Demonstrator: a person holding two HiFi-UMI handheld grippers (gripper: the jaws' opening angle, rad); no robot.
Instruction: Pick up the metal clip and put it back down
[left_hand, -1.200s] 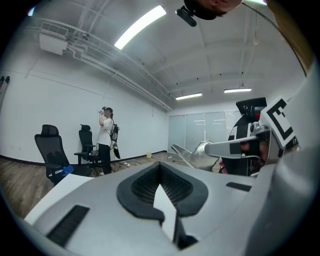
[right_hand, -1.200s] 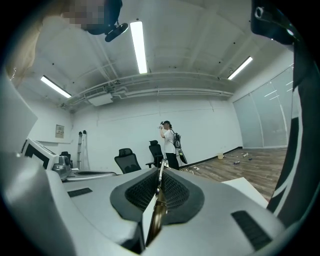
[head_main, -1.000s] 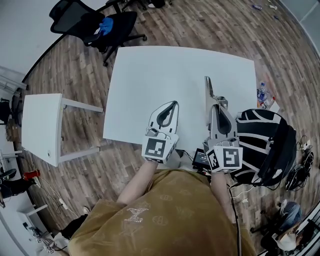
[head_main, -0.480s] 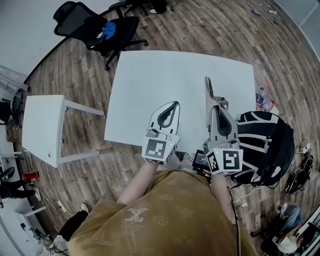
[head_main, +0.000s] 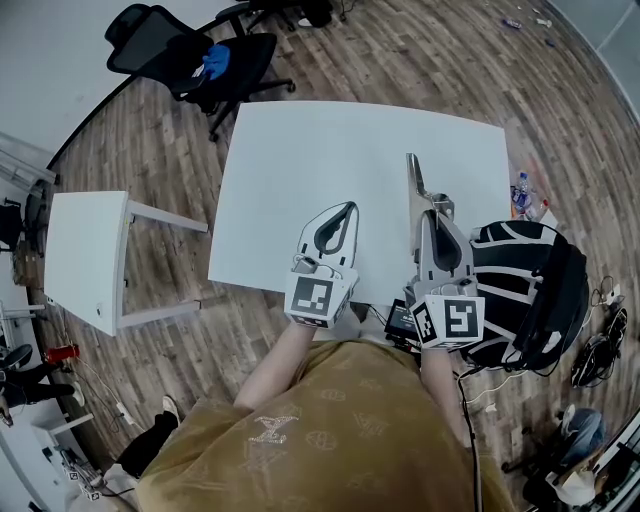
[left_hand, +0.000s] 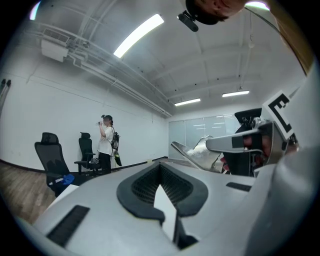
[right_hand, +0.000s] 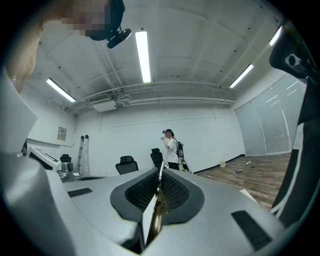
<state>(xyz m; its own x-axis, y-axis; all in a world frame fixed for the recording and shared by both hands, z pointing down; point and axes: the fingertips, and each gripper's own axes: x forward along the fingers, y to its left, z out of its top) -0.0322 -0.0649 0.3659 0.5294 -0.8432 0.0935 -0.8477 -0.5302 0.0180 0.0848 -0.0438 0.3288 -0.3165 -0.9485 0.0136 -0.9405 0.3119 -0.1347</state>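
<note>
White desk (head_main: 300, 150) beneath me; my right claw (head_main: 436, 213) clamps the long silver metal clip (head_main: 414, 175); left claw (head_main: 344, 208) pressed together, empty.

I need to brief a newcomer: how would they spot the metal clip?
Start at the big white table. Near its right edge, the right hand-held gripper pinches the metal clip, which juts forward over it. It is the only thin, shiny silver strip; the left hand-held gripper holds nothing.
</note>
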